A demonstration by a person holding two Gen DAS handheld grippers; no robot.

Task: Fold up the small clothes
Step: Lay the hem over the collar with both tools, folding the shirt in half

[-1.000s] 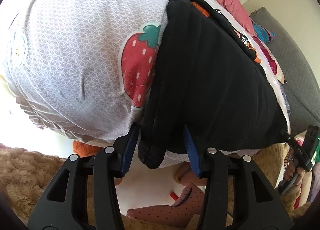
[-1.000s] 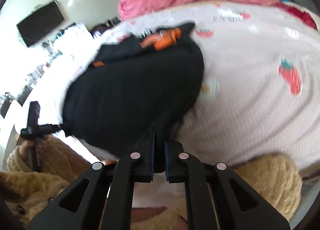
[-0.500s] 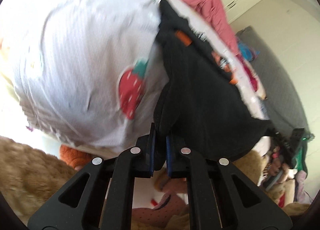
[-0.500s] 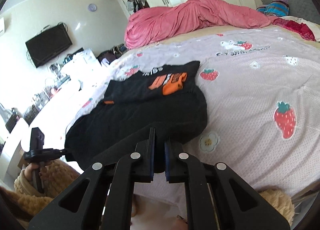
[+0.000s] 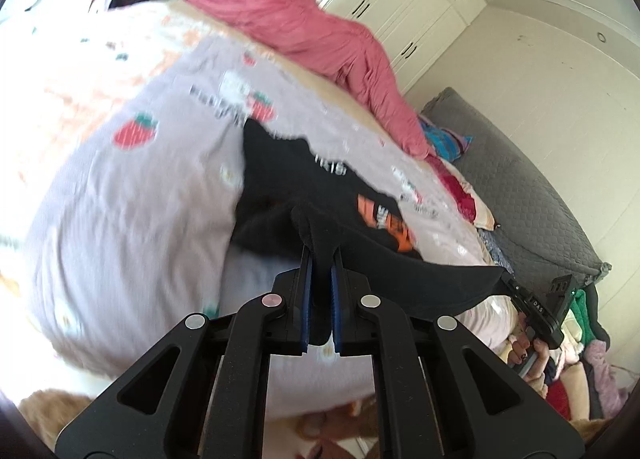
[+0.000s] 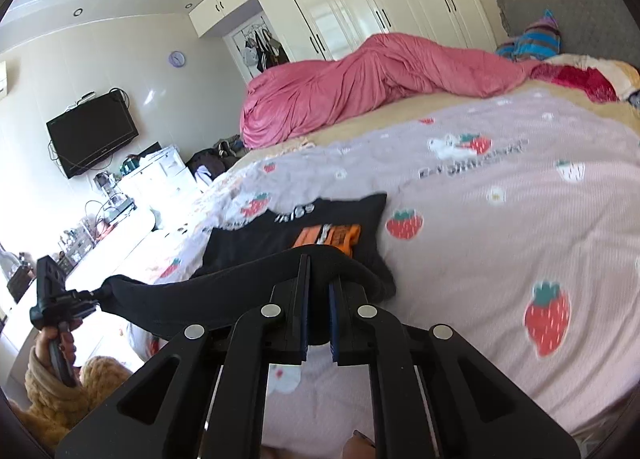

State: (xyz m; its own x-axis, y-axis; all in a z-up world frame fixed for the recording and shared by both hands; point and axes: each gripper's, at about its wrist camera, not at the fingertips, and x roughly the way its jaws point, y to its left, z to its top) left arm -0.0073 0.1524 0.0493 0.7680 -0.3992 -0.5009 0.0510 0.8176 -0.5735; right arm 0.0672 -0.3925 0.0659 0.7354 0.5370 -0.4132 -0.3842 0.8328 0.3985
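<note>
A small black shirt [image 5: 280,175] with an orange and white print lies on the strawberry-print bedspread [image 5: 120,199]. Its far part rests flat; its near edge is lifted off the bed. My left gripper [image 5: 319,259] is shut on one near corner of the shirt. My right gripper [image 6: 318,271] is shut on the other near corner [image 6: 320,259]. The edge stretches taut between them. Each gripper shows in the other's view: the right one [image 5: 516,291] at lower right, the left one [image 6: 86,293] at lower left.
A bunched pink quilt [image 6: 360,79] lies at the far side of the bed. A grey sofa [image 5: 520,199] with colourful clothes stands to the right. White wardrobes [image 6: 360,11] line the back wall. A wall TV [image 6: 92,131] and cluttered white furniture stand at left.
My left gripper closed on the shirt's near corner. Both grippers then rose and lifted the near edge off the bed, moving it toward the far part of the shirt.
</note>
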